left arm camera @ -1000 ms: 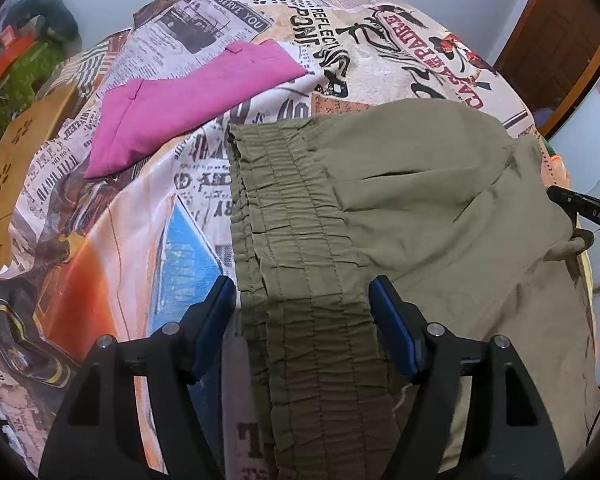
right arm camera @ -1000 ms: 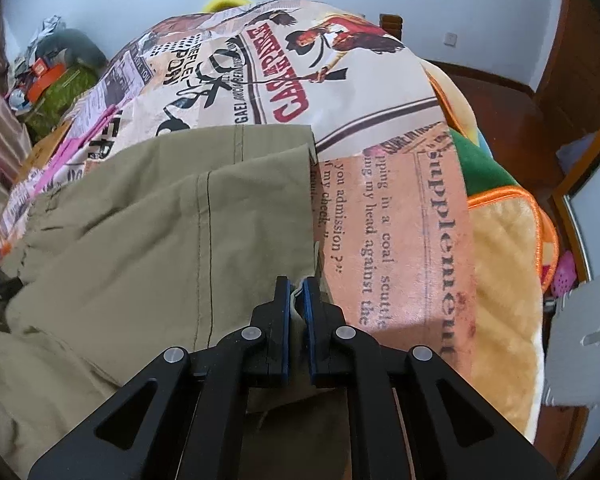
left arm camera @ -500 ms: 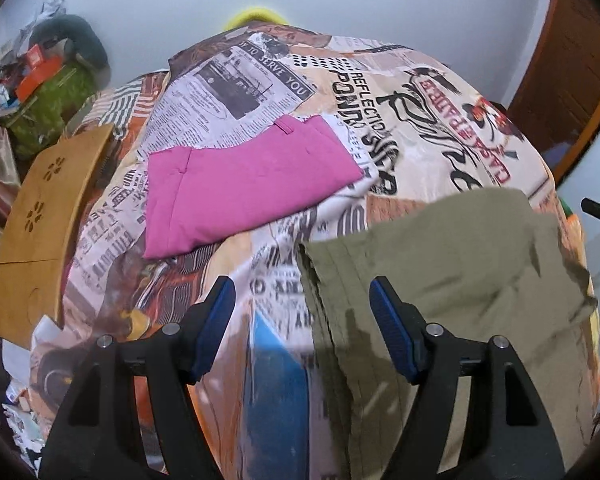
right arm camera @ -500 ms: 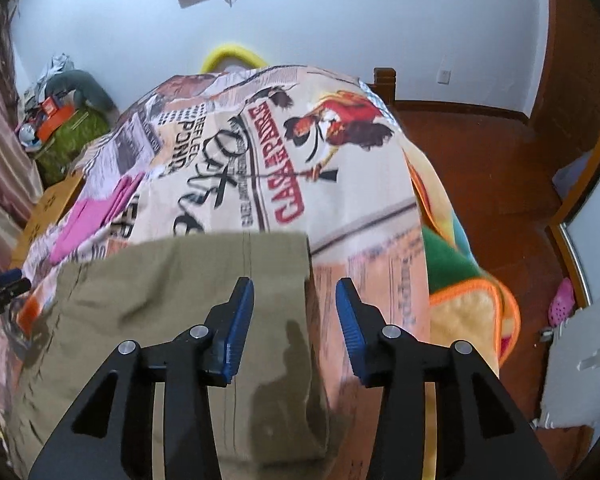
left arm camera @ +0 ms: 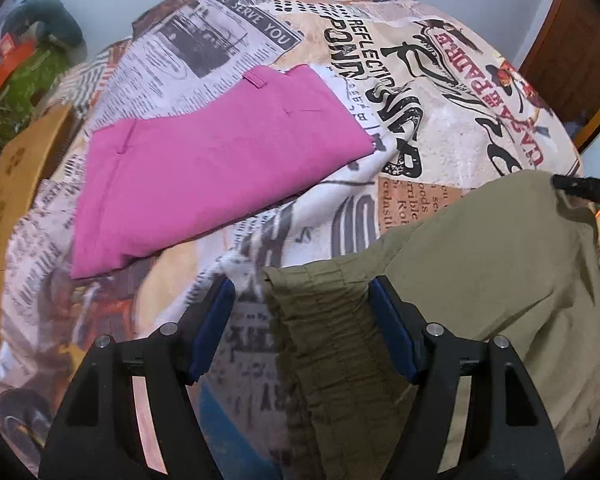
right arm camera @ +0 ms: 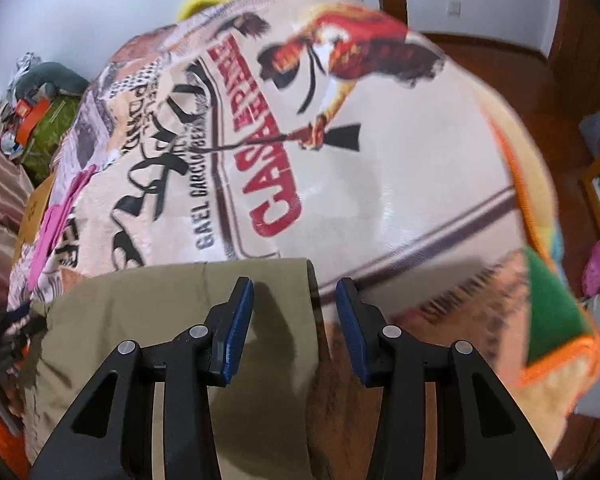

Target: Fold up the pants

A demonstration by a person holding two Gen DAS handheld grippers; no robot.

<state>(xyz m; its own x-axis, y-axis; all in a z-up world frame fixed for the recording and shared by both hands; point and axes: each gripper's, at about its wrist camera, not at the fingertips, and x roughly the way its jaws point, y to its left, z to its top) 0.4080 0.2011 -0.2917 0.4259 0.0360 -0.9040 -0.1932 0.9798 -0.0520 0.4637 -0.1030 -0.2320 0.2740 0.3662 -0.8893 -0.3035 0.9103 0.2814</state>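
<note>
Left gripper was spread wide, the gathered waistband of the olive pants between its fingers, pads not touching it. Right gripper was parted, empty, over the pants' far corner. Pants lay flat on the printed blanket. Farther back, folded pink pants lay apart.

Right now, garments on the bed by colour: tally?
Pink: 1, folded pink garment
Olive: 1, olive pants
Total: 2, both lying on the printed blanket
</note>
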